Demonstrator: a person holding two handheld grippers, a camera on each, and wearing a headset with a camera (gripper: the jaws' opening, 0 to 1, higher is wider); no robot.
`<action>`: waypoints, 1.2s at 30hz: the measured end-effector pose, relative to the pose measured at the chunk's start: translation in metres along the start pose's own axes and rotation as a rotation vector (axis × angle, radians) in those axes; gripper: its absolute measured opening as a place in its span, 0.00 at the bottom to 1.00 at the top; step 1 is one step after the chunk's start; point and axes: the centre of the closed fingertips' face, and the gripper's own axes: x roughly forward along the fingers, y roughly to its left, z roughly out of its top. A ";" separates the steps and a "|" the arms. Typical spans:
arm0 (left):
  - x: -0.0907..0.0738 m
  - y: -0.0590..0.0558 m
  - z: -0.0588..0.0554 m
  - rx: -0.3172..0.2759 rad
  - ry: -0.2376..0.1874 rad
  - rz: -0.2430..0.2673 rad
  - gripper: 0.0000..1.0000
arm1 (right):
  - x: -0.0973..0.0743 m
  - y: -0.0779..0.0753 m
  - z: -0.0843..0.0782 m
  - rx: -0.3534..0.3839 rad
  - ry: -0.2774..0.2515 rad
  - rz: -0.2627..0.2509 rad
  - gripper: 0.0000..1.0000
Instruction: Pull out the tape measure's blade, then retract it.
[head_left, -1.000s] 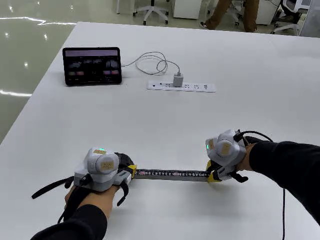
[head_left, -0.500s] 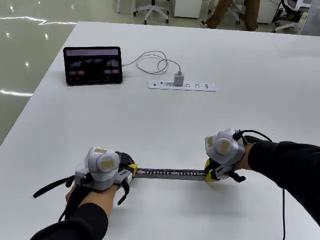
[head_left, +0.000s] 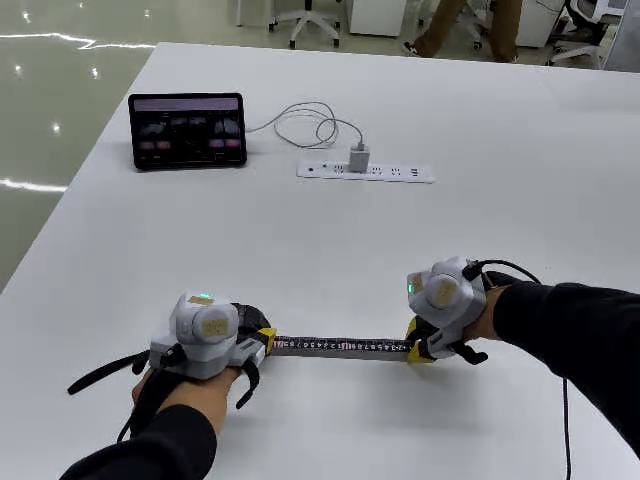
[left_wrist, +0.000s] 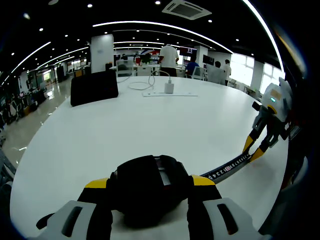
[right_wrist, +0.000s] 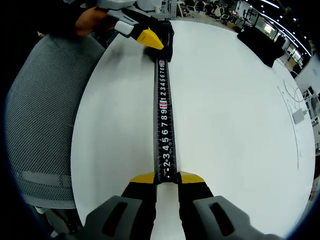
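Left claw (head_left: 262, 342) clamped on black rounded tape measure case (left_wrist: 150, 172), resting on white worktop (head_left: 330, 240), well apart from white power strip (head_left: 365, 172), person's side; numbered grey blade (right_wrist: 164, 115) extended flat; right claw (right_wrist: 166, 177) pinching blade's free end

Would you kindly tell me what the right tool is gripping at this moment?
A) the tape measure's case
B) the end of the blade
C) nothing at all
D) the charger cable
B: in the right gripper view the right tool is shut on the end of the blade, while the left tool clamps the case.
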 end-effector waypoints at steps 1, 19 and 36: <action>0.000 0.000 0.000 0.000 0.000 0.000 0.56 | 0.000 0.000 0.001 0.000 0.000 0.000 0.12; 0.000 0.000 0.000 -0.009 0.002 -0.004 0.56 | 0.003 0.001 0.011 -0.003 -0.011 0.000 0.12; 0.000 0.000 0.000 -0.007 0.005 -0.004 0.56 | 0.008 0.004 0.030 -0.025 -0.040 0.003 0.12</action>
